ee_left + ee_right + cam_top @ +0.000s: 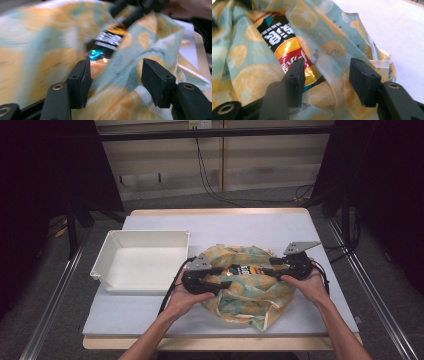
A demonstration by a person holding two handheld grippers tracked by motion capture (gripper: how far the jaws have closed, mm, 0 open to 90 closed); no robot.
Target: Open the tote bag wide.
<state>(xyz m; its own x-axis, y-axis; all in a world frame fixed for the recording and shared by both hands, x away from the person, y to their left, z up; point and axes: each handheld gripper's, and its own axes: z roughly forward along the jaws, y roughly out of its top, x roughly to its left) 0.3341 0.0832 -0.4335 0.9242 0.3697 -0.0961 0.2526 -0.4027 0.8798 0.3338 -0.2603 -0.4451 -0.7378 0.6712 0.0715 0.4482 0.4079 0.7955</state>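
On the counter, right of a white bin, lies a lemon-print cloth bag with a shiny snack packet showing through its opening. Both hands hold tongs at the bag's mouth, one from each side. The left tongs stand partly open; in the left gripper view a fold of the bag lies between the jaws, and the pads do not press on it. The right tongs also stand partly open; in the right gripper view the bag's edge runs between the jaws, with the packet just behind the left jaw. Neither pair has a hold on anything.
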